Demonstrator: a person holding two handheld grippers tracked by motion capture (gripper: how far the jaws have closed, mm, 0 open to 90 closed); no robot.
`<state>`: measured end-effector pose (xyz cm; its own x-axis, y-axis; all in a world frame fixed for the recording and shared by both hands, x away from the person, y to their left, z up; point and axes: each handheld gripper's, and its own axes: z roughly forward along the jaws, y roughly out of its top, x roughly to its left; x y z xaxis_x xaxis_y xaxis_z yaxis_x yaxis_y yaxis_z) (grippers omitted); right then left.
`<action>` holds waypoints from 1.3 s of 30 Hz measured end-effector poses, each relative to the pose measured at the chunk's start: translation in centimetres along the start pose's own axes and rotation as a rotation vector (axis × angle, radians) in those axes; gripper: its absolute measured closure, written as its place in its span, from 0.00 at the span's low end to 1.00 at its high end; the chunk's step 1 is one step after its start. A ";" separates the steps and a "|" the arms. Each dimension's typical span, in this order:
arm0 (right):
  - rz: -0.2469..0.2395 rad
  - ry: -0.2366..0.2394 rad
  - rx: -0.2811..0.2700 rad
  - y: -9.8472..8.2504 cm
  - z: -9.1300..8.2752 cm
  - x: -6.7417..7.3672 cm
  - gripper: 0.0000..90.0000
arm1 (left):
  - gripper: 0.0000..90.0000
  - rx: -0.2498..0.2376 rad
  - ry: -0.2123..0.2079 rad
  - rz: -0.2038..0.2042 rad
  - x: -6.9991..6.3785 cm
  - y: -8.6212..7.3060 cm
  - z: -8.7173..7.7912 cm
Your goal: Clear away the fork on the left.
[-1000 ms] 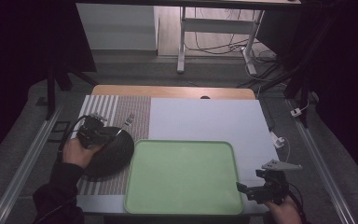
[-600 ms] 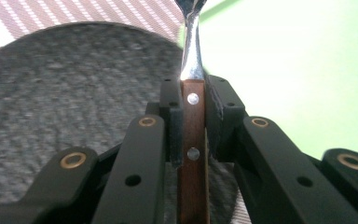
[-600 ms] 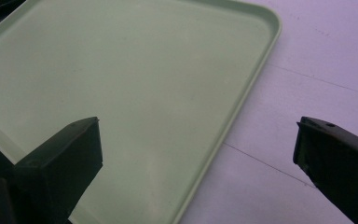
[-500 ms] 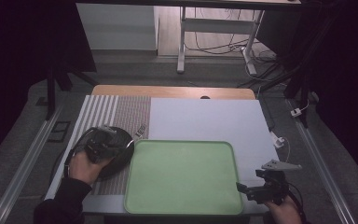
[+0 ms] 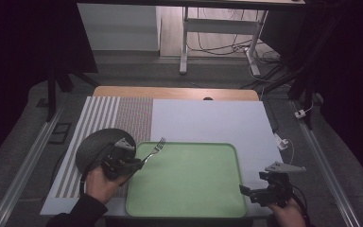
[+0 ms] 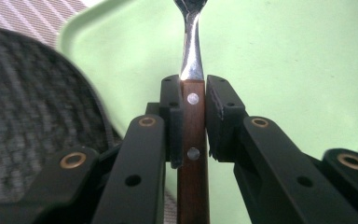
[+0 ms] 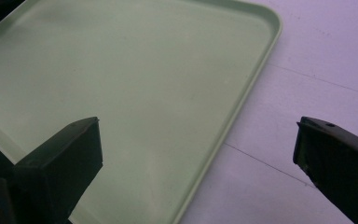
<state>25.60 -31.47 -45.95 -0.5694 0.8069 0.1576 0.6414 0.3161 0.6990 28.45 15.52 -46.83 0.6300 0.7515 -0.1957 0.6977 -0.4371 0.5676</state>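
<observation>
- The left claw clamps the fork by its wooden handle, tines pointing ahead of it over the green tray's near-left corner, apparently so it can be set down there.
- Just behind this claw lies a dark round mat.
- The right claw hangs wide and empty beside the tray's right edge, likely waiting.

The high view looks forward and down on the whole white-covered table from the person's side. Both gripper views sit low and close, sharing the flat pale-green plastic tray.
</observation>
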 end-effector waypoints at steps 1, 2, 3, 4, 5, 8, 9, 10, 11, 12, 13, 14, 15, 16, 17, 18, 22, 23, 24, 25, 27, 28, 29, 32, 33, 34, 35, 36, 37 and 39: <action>0.000 0.000 0.000 0.0 0.0 0.0 0.01 | 0.86 0.006 -0.002 0.003 -0.3 0.0 0.2; -0.001 0.000 0.001 0.0 0.0 0.0 0.01 | 0.86 0.011 -0.004 0.004 -0.6 0.0 0.5; -0.001 -0.001 0.001 0.0 0.0 0.0 0.01 | 0.86 0.017 -0.008 0.005 -0.8 0.0 0.7; -0.001 -0.001 0.001 0.0 0.0 0.0 0.01 | 0.86 0.022 -0.013 0.006 -1.1 -0.1 1.0; -0.004 -0.001 0.002 0.0 0.0 0.0 0.01 | 0.86 0.030 -0.015 0.009 -1.3 -0.1 1.3; -0.005 -0.003 0.002 0.0 0.0 0.0 0.01 | 0.86 0.050 -0.015 0.019 -2.0 -0.2 2.2; -0.006 -0.003 0.002 0.0 0.0 0.0 0.01 | 0.86 0.054 -0.017 0.021 -2.2 -0.2 2.5; -0.006 -0.003 0.002 0.0 0.0 0.0 0.01 | 0.86 0.063 -0.016 0.023 -2.3 -0.2 2.8; -0.006 -0.003 0.002 0.0 0.0 0.0 0.01 | 0.86 0.074 -0.012 0.028 -2.5 -0.2 3.1; -0.007 -0.003 0.002 0.0 0.0 0.0 0.01 | 0.86 0.081 -0.009 0.031 -2.6 -0.2 3.4; -0.007 -0.003 0.003 0.0 0.0 0.0 0.01 | 0.86 0.090 -0.008 0.030 -2.7 -0.3 3.7; -0.008 -0.003 0.003 0.0 0.0 0.0 0.01 | 0.86 0.100 -0.010 0.035 -2.7 -0.3 4.0; -0.008 -0.003 0.002 0.0 0.0 0.1 0.01 | 0.86 0.112 -0.008 0.038 -2.8 -0.4 4.4; -0.008 -0.003 0.003 0.0 0.0 0.1 0.01 | 0.86 0.126 0.000 0.045 -2.9 -0.5 4.7; -0.007 -0.003 0.003 0.0 0.0 0.1 0.01 | 0.86 0.139 0.006 0.054 -3.0 -0.5 4.9; -0.007 -0.003 0.002 0.0 0.0 0.1 0.01 | 0.86 0.148 0.010 0.061 -3.1 -0.5 5.1; -0.009 -0.003 0.003 0.0 0.0 0.1 0.01 | 0.83 0.166 0.005 0.078 -3.1 -0.5 5.6; -0.008 -0.002 0.002 0.0 0.0 0.1 0.02 | 0.78 0.150 0.000 0.077 -3.1 -0.3 5.4; -0.009 -0.002 0.002 0.0 0.0 0.1 0.02 | 0.75 0.131 0.001 0.079 -3.0 -0.1 5.1; -0.009 -0.003 0.002 0.0 0.0 0.1 0.02 | 0.73 0.107 -0.004 0.079 -3.0 0.2 4.8; -0.009 -0.003 0.004 0.0 0.1 0.1 0.02 | 0.80 0.081 -0.030 0.086 -3.0 0.6 4.3; -0.010 -0.003 0.004 0.0 0.1 0.0 0.02 | 0.86 0.073 -0.040 0.088 -3.0 0.9 4.2; -0.010 -0.004 0.005 0.0 0.1 0.1 0.02 | 0.91 0.077 -0.053 0.091 -3.1 1.1 4.3; -0.012 -0.006 0.009 0.0 0.1 0.1 0.02 | 0.99 0.099 -0.083 0.111 -3.5 1.7 5.0; -0.012 -0.006 0.009 0.0 0.1 0.1 0.02 | 0.99 0.109 -0.087 0.122 -3.7 1.8 5.3; -0.012 -0.006 0.009 0.0 0.1 0.1 0.02 | 0.99 0.118 -0.085 0.133 -3.9 1.9 5.7; -0.010 -0.004 0.006 0.0 0.1 0.1 0.02 | 0.99 0.125 -0.079 0.142 -4.2 2.0 6.0; -0.010 -0.004 0.005 0.0 0.1 0.1 0.02 | 0.99 0.130 -0.078 0.149 -4.3 2.1 6.2; -0.010 -0.004 0.005 0.0 0.1 0.1 0.02 | 0.99 0.135 -0.075 0.151 -4.4 2.1 6.5; -0.011 -0.004 0.004 0.0 0.1 0.0 0.02 | 0.99 0.146 -0.064 0.154 -4.4 2.1 6.9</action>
<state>25.62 -31.39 -45.98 -0.5745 0.8052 0.1470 0.6373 0.3273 0.6977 29.53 7.91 -50.31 0.7503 0.6392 -0.1686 0.6304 -0.6151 0.4735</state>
